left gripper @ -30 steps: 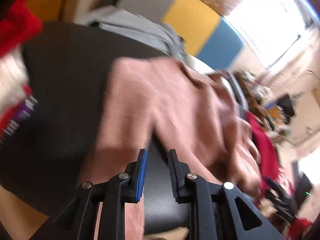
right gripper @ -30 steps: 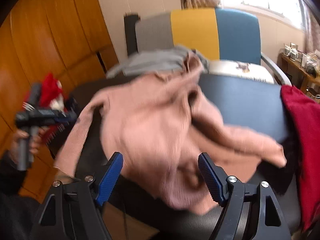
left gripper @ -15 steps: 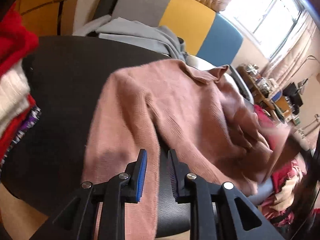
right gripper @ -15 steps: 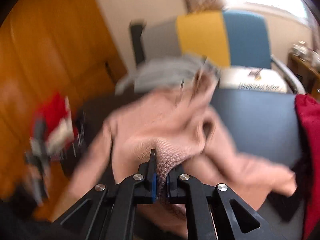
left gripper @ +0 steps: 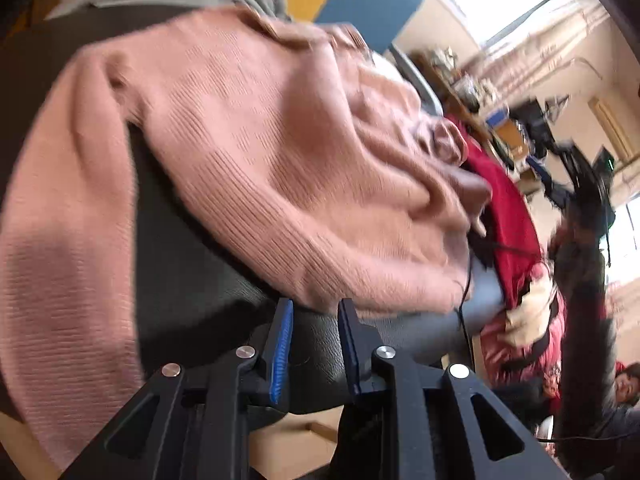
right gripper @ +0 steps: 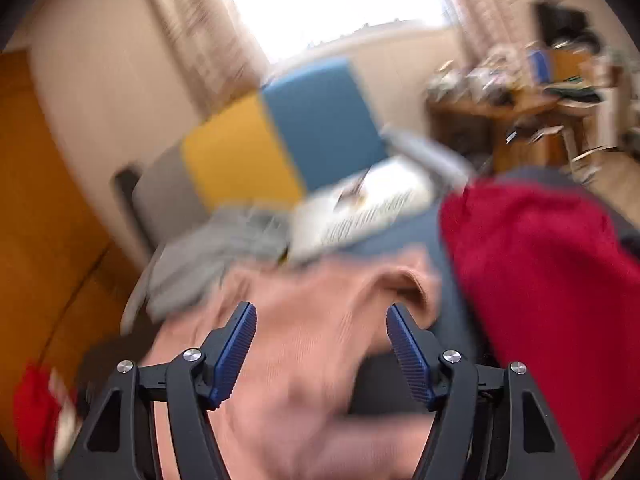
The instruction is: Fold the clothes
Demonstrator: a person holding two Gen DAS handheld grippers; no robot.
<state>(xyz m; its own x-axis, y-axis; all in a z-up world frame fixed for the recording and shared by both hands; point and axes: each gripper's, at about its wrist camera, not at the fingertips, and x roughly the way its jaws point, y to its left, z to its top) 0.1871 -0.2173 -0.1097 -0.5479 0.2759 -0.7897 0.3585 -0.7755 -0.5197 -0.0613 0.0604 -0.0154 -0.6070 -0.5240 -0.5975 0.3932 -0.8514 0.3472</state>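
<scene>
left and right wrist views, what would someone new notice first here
A pink sweater spreads rumpled across the dark seat, filling most of the left wrist view, with one sleeve trailing down the left edge. Beside it on the right lies a red garment, and behind both stands a chair back in grey, yellow and blue. The right gripper hangs open over the sweater, holding nothing.

daylight floods in through a blown-out window (right gripper: 332, 4); both fisheye views are motion-blurred, with dark, curved corners.
</scene>
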